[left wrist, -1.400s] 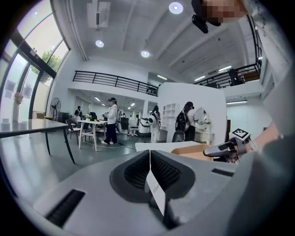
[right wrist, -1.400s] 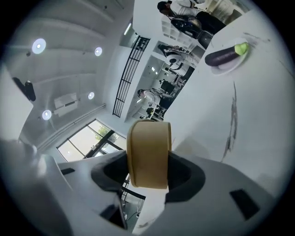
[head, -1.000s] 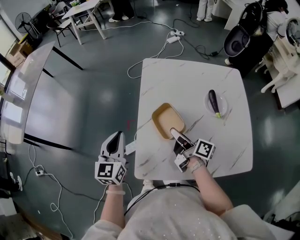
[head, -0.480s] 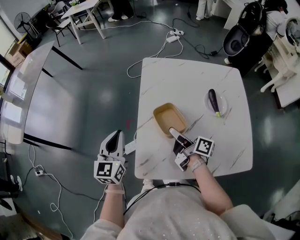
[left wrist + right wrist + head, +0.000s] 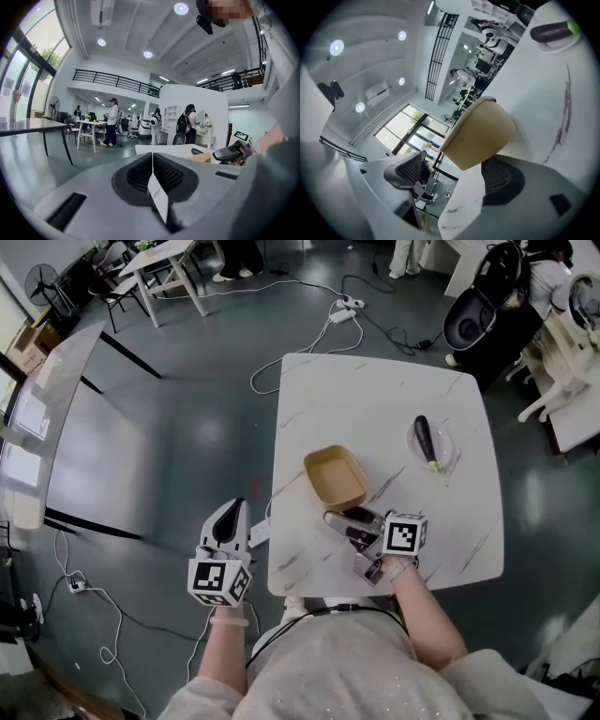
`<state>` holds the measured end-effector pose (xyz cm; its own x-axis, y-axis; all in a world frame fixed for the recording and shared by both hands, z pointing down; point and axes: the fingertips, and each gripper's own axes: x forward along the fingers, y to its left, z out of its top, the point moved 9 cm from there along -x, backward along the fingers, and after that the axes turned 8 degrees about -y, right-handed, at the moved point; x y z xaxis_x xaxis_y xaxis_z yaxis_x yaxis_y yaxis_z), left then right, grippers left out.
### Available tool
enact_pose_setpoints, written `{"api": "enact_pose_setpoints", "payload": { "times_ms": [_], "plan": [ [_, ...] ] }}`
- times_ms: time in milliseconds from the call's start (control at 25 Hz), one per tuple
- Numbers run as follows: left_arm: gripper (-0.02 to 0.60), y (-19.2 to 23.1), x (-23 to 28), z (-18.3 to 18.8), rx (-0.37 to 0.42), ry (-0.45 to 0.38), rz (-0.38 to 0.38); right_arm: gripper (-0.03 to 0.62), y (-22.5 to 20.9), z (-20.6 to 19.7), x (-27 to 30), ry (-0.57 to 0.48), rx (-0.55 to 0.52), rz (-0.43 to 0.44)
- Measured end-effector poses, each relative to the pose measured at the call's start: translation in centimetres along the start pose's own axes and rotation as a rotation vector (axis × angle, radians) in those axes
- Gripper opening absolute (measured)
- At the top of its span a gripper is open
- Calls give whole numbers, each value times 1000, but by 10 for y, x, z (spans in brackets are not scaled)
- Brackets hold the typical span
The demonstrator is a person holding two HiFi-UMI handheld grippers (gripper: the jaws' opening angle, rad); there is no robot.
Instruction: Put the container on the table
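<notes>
— From overhead, where's the container (image 5: 335,477)?

— On the desk (image 5: 375,399), open side up, left of the middle and nearer the left edge than the right. Its long axis slants from the far-left corner toward the near-right one. The right gripper (image 5: 336,523) lies just beyond its near short end, pointing toward the left edge. An eggplant (image 5: 427,442) on a small plate (image 5: 447,448) sits well apart, by the right edge. The left gripper (image 5: 230,514) hangs over the floor (image 5: 187,427), off the left edge.

— And the left gripper view?

— The left gripper (image 5: 151,157) has its fingers pressed together, with a thin white strip (image 5: 158,199) at the seam; what it is, I can't tell. The container (image 5: 206,157) shows beyond, on the desk.

— The right gripper view?

— The right gripper (image 5: 457,168) has its fingers spread and opening. The container's tan wall (image 5: 480,133) stands in the gap, pads not pressing it. The eggplant (image 5: 553,30) lies farther off.
</notes>
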<state>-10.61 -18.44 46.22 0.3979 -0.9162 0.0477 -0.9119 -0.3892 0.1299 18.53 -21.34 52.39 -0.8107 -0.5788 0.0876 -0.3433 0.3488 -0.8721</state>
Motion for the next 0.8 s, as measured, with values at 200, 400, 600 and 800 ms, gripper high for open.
{"api": "enact_pose_setpoints", "payload": {
  "times_ms": [200,400,600,800],
  "plan": [
    [8,-1,0,3,8,1,-7,325,-4,-3,-3,82,-74,-93],
    [8,-4,-1,3,9,-2,-5,222,-13,-10,-12,116,-62,-143],
    [8,-1,-6,4,9,-1,7,198,-17,-17,-12,143,-27,-172],
    [8,3,-12,3,4,0,21,176,-21,-21,-9,154,1,-200]
  ]
}}
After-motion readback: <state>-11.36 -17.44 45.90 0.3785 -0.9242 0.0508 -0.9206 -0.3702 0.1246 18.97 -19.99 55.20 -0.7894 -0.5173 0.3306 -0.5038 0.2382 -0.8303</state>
